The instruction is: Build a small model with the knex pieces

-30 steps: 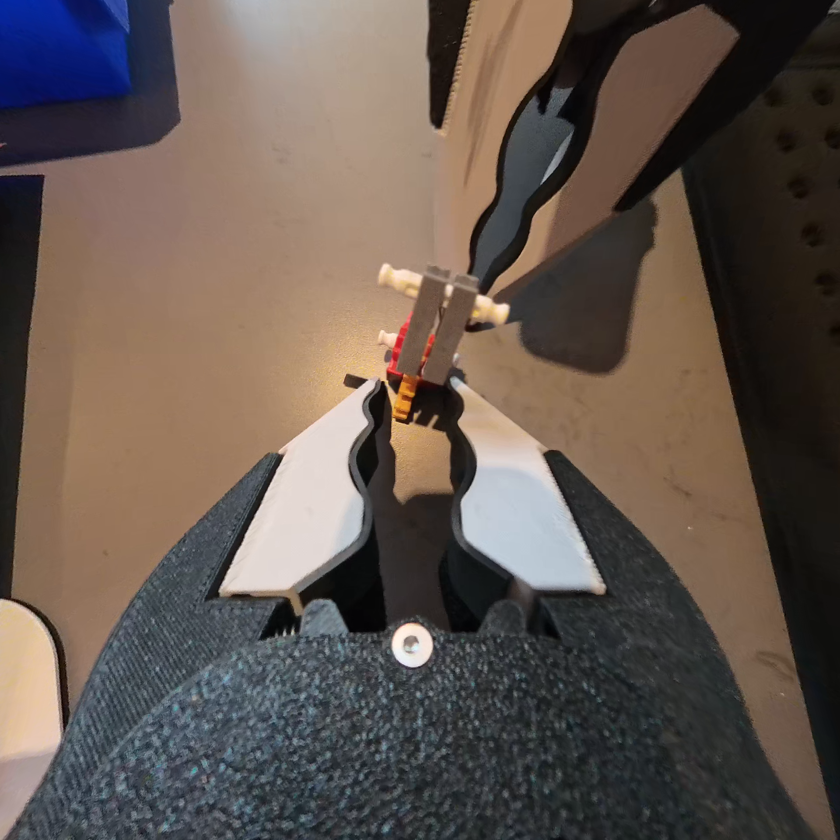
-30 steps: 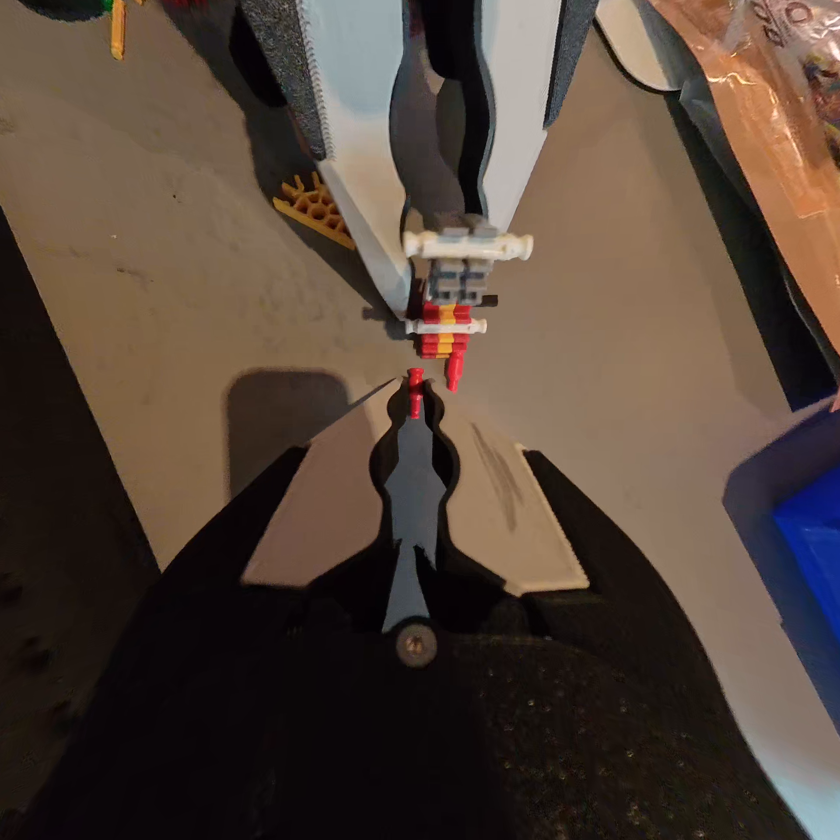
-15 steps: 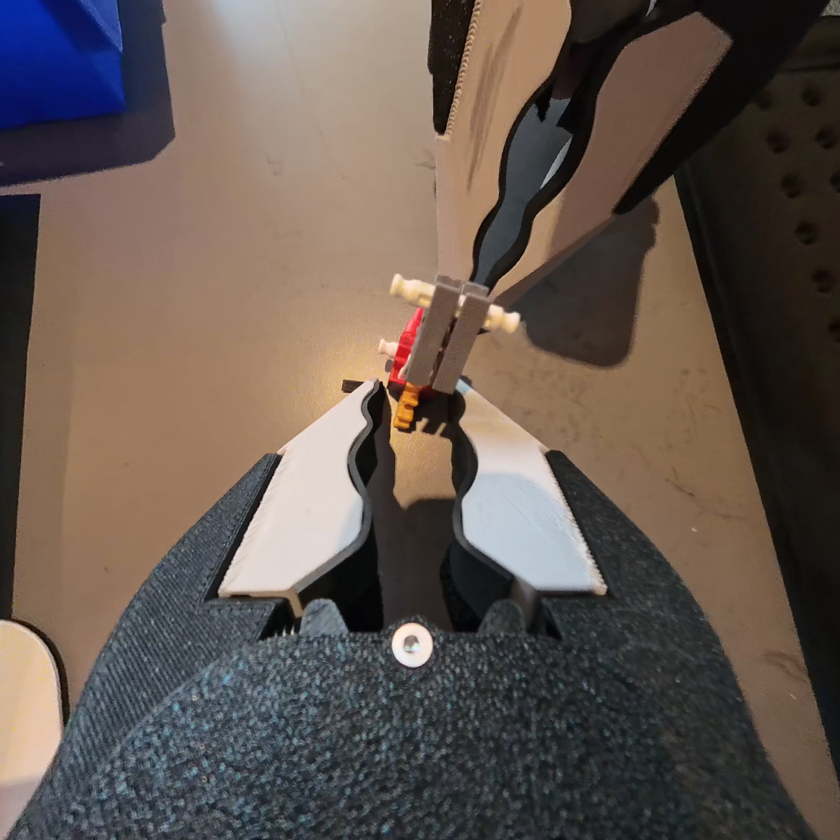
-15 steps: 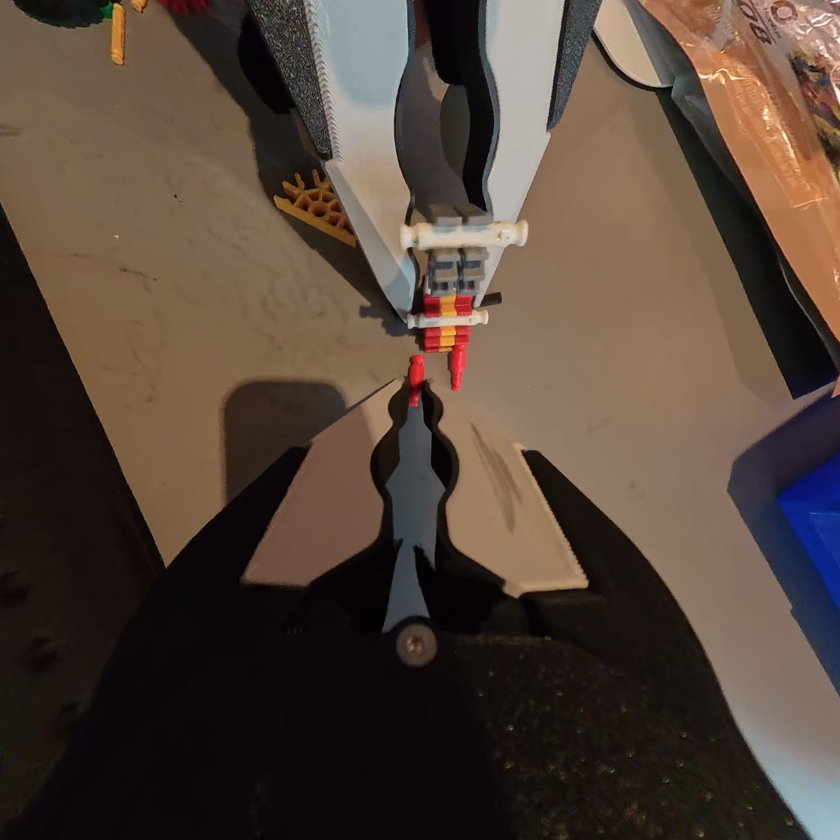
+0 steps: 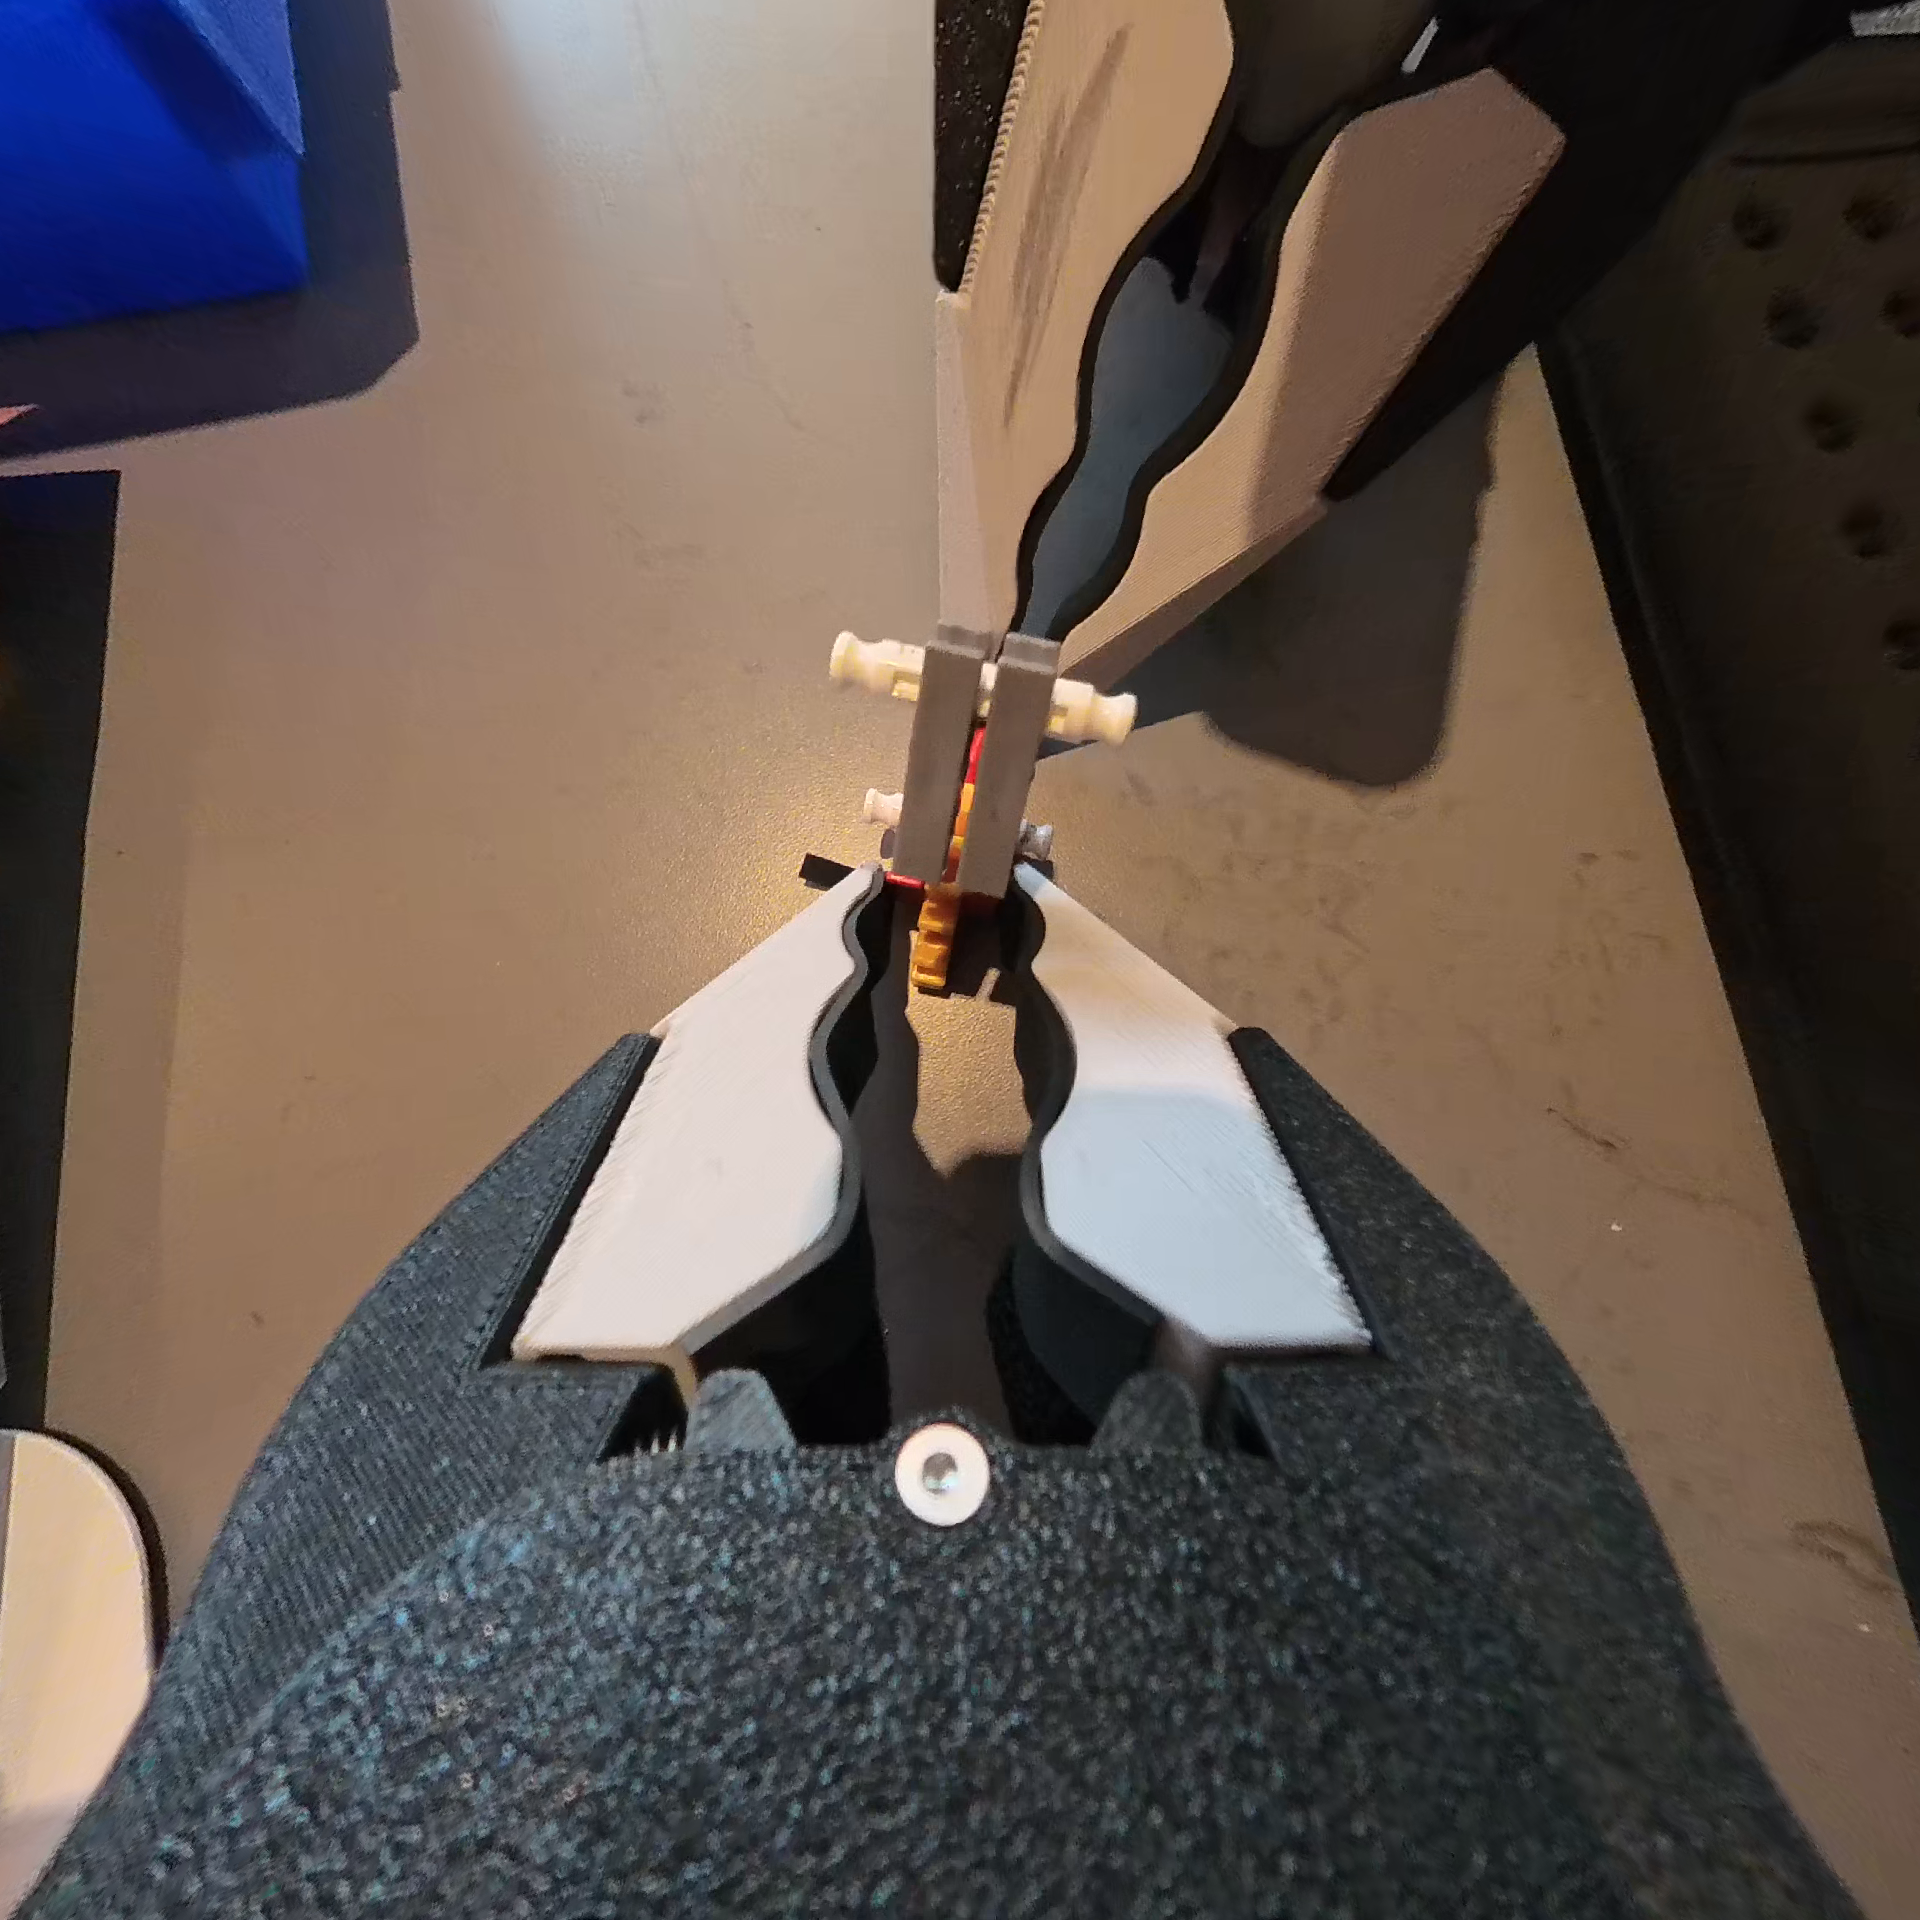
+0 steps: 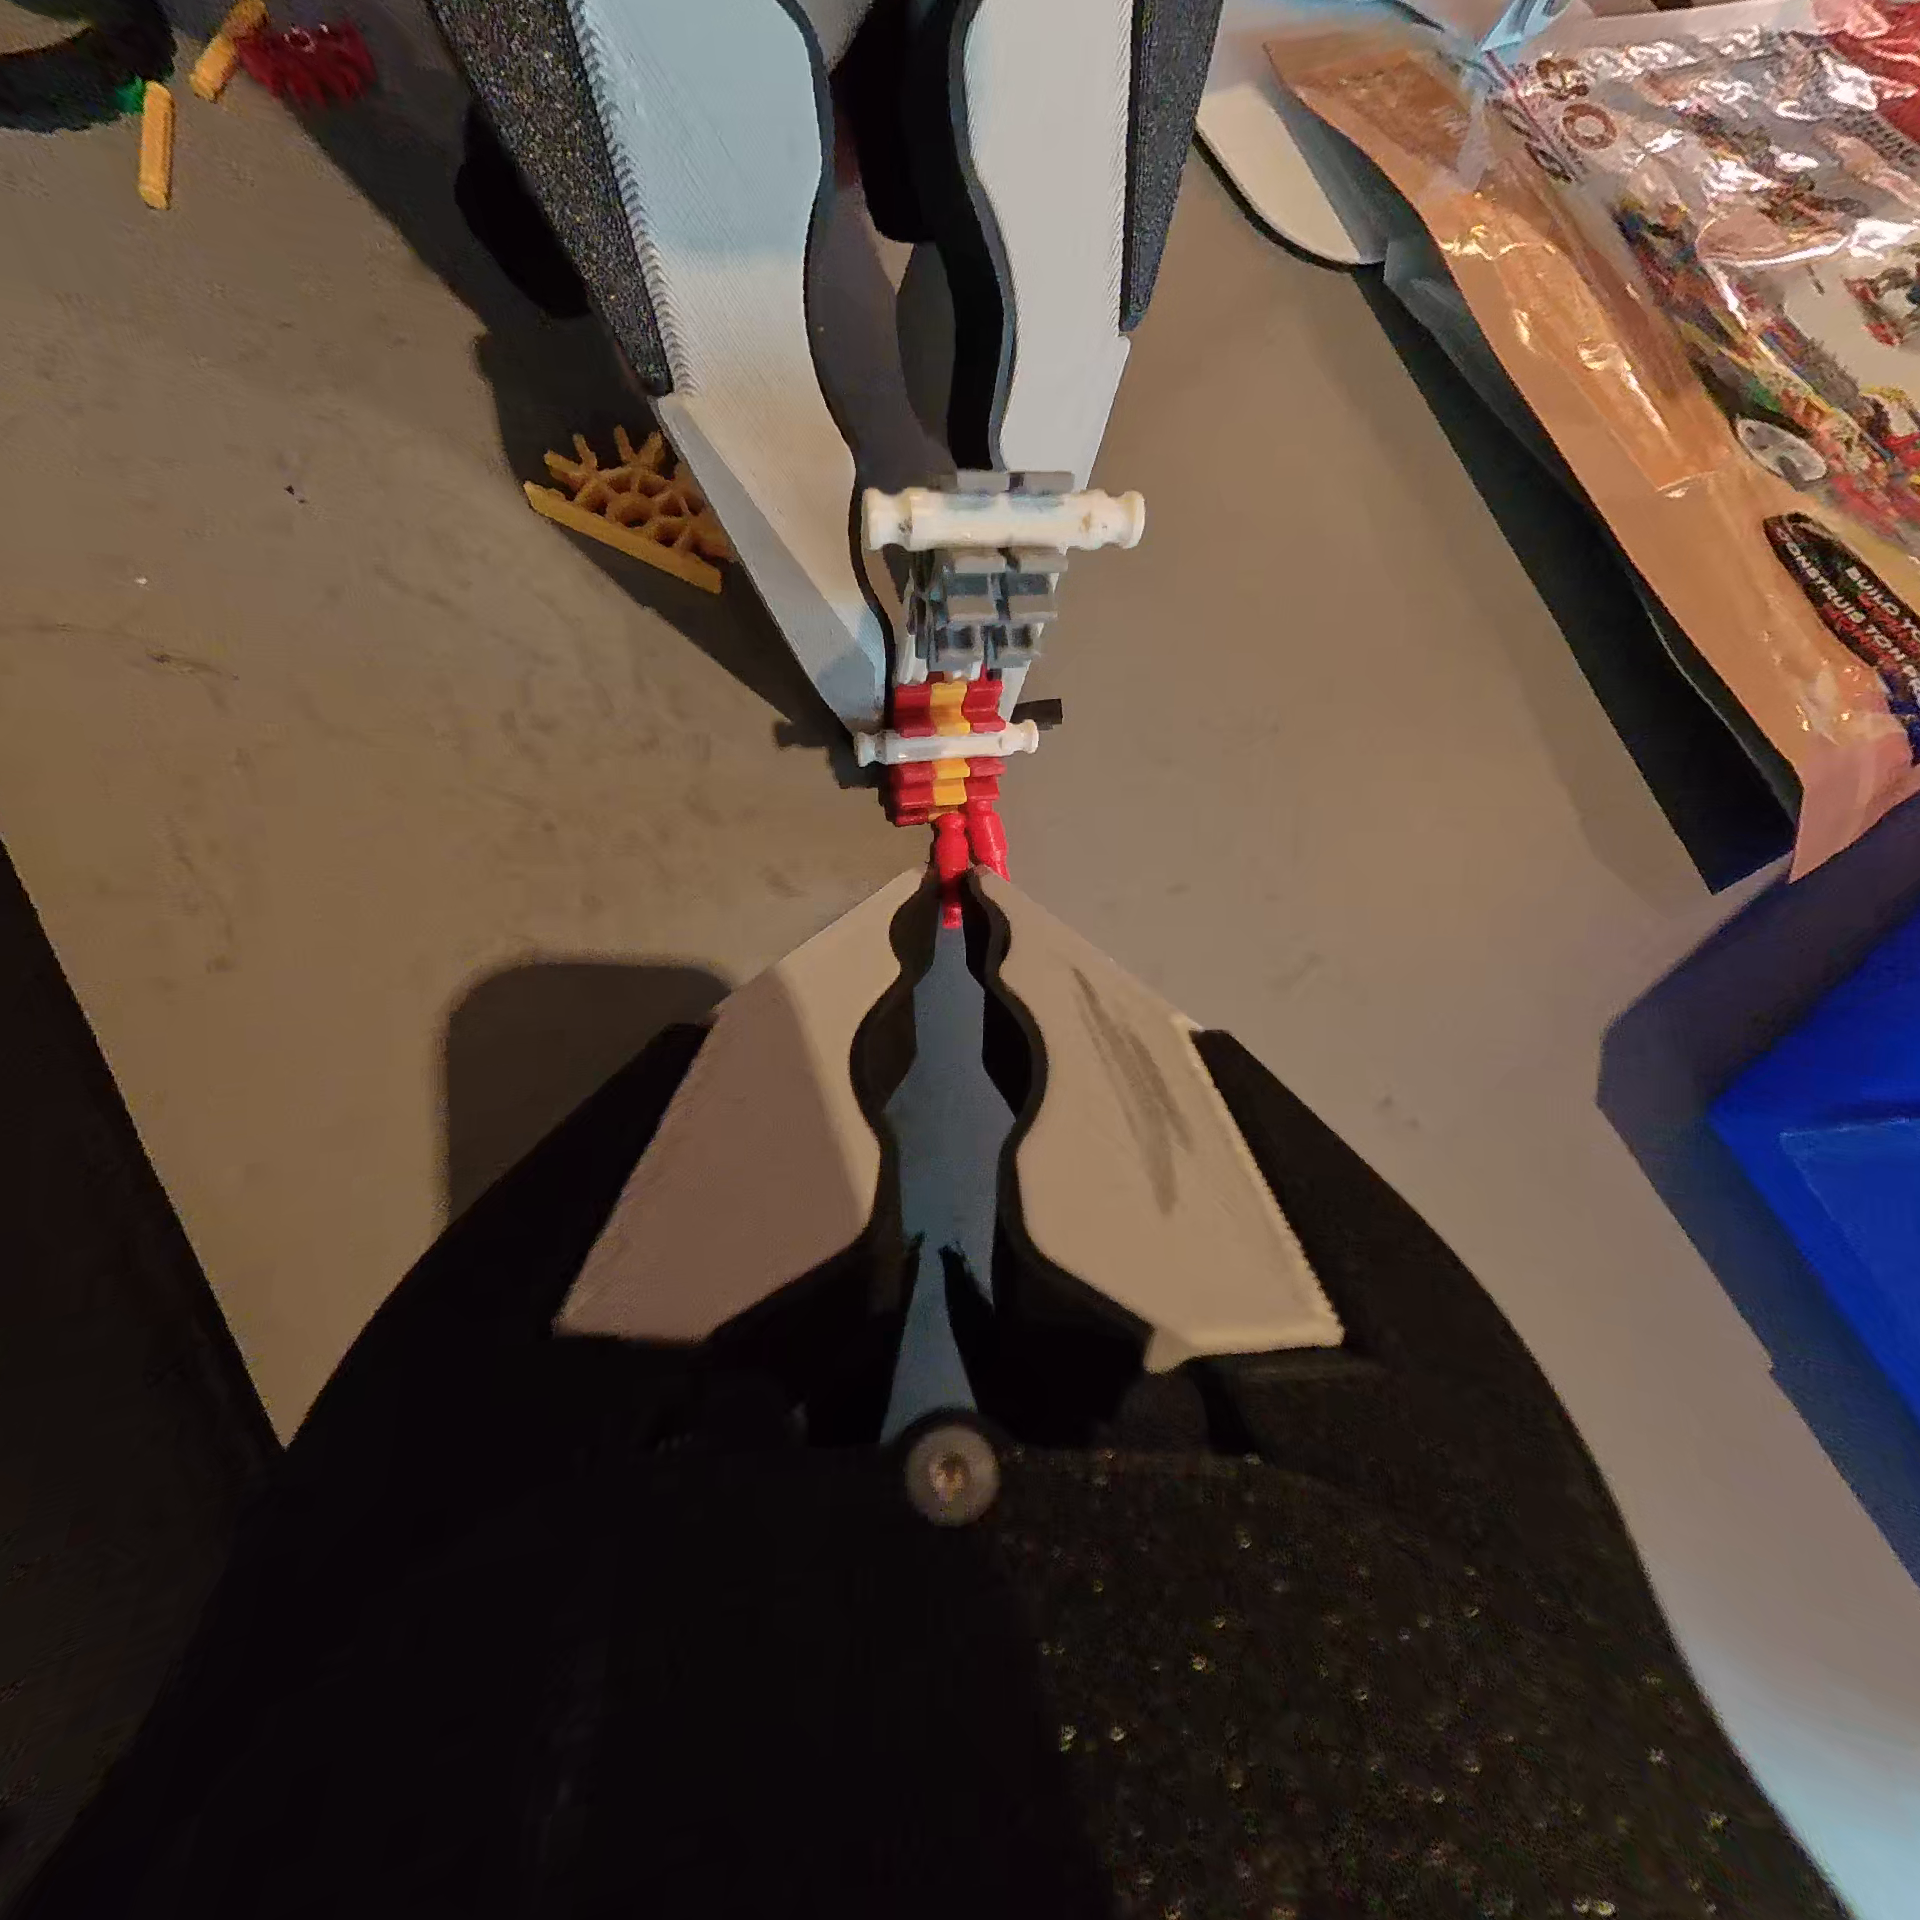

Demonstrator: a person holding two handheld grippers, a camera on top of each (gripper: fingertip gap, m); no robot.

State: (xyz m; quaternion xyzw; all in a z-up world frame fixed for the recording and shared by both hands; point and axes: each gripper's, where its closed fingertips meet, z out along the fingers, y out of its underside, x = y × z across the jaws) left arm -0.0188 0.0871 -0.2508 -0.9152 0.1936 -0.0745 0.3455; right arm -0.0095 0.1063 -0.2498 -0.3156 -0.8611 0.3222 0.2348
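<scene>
My left gripper (image 5: 948, 891) is shut on a small toy build (image 5: 971, 769) of red and yellow connectors, two grey pieces and two white rods, held just above the tan table (image 5: 520, 727). My right gripper (image 6: 953, 888) is shut on a short red rod (image 6: 948, 868). The rod's far end meets the near end of the build (image 6: 951, 727), beside a second red rod (image 6: 989, 840) that sticks out of it. In the right wrist view the left gripper's fingers (image 6: 748, 312) come in from the top. In the left wrist view the right gripper (image 5: 1013, 639) comes in from the top behind the build.
A flat yellow connector (image 6: 634, 509) lies on the table by the left gripper. A yellow rod (image 6: 156, 145) and a red connector (image 6: 307, 62) lie far left. A plastic bag of parts (image 6: 1662, 260) and a blue bin (image 6: 1829, 1174) are at the right. A black mat (image 5: 1766, 623) borders the table. Left and right tips are no more than a few centimetres apart.
My right gripper has moved forward with the red rod, from a gap short of the build to touching its near end. My left gripper still holds the build, now more upright.
</scene>
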